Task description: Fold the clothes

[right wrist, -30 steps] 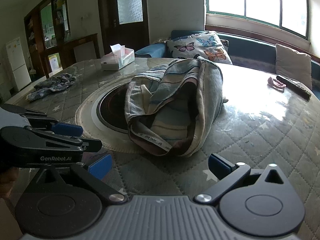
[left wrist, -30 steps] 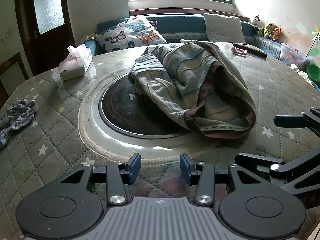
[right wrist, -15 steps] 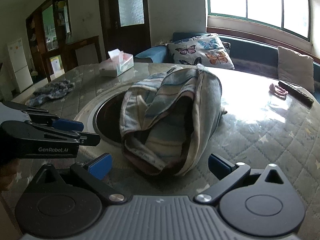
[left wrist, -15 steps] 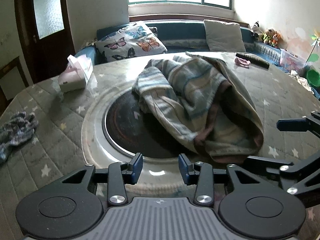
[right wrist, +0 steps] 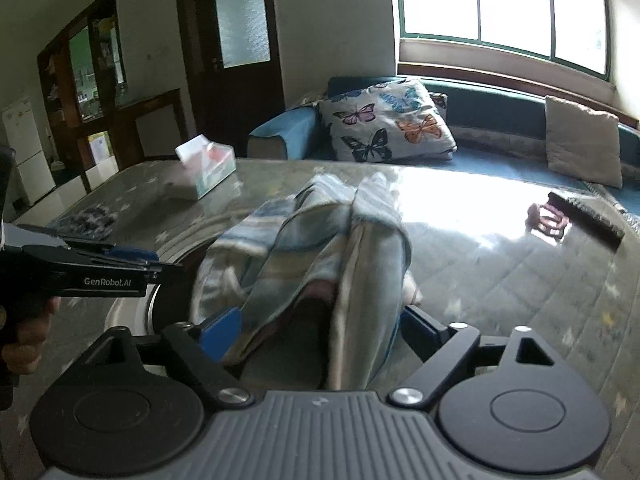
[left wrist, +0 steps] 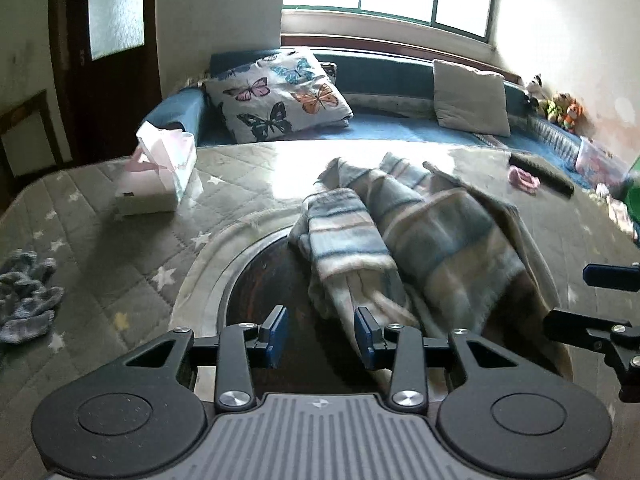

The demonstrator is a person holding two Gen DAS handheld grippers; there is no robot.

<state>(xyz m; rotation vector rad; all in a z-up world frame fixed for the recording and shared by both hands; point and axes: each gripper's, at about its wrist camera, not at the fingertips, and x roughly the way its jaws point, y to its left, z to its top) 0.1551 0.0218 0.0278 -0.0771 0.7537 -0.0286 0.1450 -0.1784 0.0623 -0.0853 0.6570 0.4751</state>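
Observation:
A crumpled blue, beige and pink striped garment [left wrist: 420, 240] lies across the round table, partly over its dark centre plate [left wrist: 264, 280]. My left gripper [left wrist: 322, 336] is open, and the garment's near left edge sits just beyond its right fingertip. My right gripper [right wrist: 322, 332] is open wide, with the garment's [right wrist: 320, 248] near end lying between its fingers. From the right wrist view, the left gripper [right wrist: 160, 262] hovers to the left with a hand [right wrist: 24, 336] behind it. In the left wrist view the right gripper [left wrist: 588, 300] shows at the right edge.
A tissue box [left wrist: 156, 188] stands at the far left of the quilted table cover [left wrist: 100, 240]. A small blue-grey cloth [left wrist: 24, 300] lies at the left edge. A pink item [left wrist: 522, 179] and a black remote [left wrist: 544, 172] lie far right. Behind the table is a sofa with a butterfly pillow [left wrist: 280, 92].
Both grippers have moved forward to the garment. Its near end now lies between the right gripper's fingers, and the left gripper has reached its left edge.

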